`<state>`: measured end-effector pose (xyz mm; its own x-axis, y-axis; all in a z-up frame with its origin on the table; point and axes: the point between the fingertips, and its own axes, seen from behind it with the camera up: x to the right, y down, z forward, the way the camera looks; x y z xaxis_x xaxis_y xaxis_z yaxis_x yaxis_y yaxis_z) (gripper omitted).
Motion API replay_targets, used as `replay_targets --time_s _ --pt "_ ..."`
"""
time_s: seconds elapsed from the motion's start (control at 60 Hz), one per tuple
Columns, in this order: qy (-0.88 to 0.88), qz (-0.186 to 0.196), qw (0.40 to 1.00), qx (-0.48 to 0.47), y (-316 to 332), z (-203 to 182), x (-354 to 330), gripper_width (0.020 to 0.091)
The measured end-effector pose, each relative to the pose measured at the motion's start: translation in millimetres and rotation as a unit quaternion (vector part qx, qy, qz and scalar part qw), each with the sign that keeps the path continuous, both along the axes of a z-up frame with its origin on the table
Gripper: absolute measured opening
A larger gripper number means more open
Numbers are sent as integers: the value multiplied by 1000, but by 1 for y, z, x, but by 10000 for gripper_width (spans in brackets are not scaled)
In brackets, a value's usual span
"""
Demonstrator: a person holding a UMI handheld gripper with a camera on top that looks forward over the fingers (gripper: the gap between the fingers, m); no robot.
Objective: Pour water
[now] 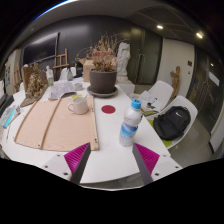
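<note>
A clear plastic water bottle (pixel 130 123) with a blue cap and a label stands upright on the white round table (pixel 110 150), just ahead of my right finger. A white cup (pixel 78 104) sits farther back on a light wooden board (pixel 55 122), to the left of the bottle. My gripper (pixel 112 157) hovers over the table's near part, its two magenta-padded fingers spread wide with only bare tabletop between them. The bottle is beyond the fingertips, not touched.
A potted plant (pixel 103 74) with dry branches stands at the table's far side, a dark red coaster (pixel 108 108) in front of it. Papers and small items (pixel 62 88) lie at the back left. A chair with a black bag (pixel 172 122) is to the right.
</note>
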<state>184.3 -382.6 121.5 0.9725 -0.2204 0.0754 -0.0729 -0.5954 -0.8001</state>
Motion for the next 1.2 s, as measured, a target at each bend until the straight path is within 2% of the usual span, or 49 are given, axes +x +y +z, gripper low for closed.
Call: replay_targets --time_s 0.117,0.4,0.517,0.567,0.617,0.75,0.85,0.95,1.1,1.2 --pt "-8 -12 999 33 22 -15 46 866" --pt "-6 14 997 78 104 -54 100 861" --pt "12 59 993 103 132 -66 87 724" --pt "1 60 993 104 141 -70 95 653" --pt "-16 49 993 110 144 -72 98 535" --pt "-3 49 991 125 148 -70 97 492" --pt "-10 60 990 128 151 -70 97 393" --pt "-9 58 992 113 153 -71 98 340" --pt "-35 39 992 113 172 -45 109 340" --pt "-92 46 988 112 199 -16 115 342"
